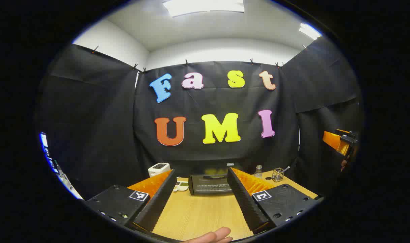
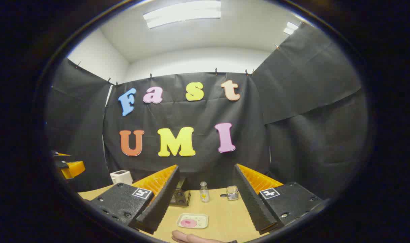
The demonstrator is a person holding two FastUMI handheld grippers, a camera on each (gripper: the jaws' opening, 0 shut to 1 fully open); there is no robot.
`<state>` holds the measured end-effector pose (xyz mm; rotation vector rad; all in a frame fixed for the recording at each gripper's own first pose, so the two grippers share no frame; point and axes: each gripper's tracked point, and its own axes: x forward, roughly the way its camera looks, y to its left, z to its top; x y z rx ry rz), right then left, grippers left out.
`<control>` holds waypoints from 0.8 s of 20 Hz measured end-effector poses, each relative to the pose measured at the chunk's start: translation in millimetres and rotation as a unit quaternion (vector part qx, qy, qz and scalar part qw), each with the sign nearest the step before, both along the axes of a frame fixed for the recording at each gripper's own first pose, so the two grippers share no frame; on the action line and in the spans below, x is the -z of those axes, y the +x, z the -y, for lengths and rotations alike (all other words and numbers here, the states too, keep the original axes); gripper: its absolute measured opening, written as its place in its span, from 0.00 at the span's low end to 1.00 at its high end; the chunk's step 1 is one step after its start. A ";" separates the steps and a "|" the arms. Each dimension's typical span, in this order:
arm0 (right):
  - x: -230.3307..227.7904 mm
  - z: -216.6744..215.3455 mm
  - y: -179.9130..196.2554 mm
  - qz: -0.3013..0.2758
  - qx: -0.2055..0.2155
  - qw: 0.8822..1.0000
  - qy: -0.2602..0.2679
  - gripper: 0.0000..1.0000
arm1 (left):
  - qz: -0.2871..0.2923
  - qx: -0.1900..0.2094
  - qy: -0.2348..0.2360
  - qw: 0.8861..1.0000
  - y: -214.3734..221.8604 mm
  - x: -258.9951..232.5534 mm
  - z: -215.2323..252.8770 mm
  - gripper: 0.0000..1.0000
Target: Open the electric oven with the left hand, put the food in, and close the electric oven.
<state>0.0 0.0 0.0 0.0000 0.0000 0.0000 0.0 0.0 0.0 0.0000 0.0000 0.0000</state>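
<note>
Two grippers held above a wooden table (image 1: 198, 212), both with fingers spread wide and nothing between them. In the left gripper view, the left gripper (image 1: 202, 202) frames the electric oven (image 1: 210, 184), which sits at lower centre near the table's far edge, against the black cloth wall. Oven's long axis runs left to right across the frame; its dark front faces the camera, door closed. A white appliance (image 1: 159, 169) stands to the oven's left, a small clear bottle (image 1: 258, 171) and a wire cup (image 1: 277, 174) to its right. The right gripper shows at the right edge of this view, mid height.

In the right gripper view, the right gripper (image 2: 208, 206) is released over a white tray of food (image 2: 192, 221), bottom centre, its pink item left of the tray's middle. A fingertip (image 2: 188, 237) shows at the bottom edge.
</note>
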 end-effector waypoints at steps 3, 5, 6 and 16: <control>7.2 2.5 1.5 -0.006 -0.008 1.000 -0.002 0.99 | -0.003 0.010 -0.002 1.000 1.9 4.3 5.4 0.96; 9.2 7.3 5.4 -0.005 -0.001 1.000 -0.010 1.00 | -0.001 0.019 -0.011 1.000 2.1 3.9 9.7 0.96; 11.3 10.4 7.4 -0.007 0.005 1.000 -0.013 0.99 | 0.001 0.019 -0.013 1.000 4.1 3.1 8.8 0.96; 10.6 21.7 39.7 0.010 0.021 1.000 0.006 1.00 | -0.003 0.010 -0.043 0.999 34.9 8.7 2.6 0.96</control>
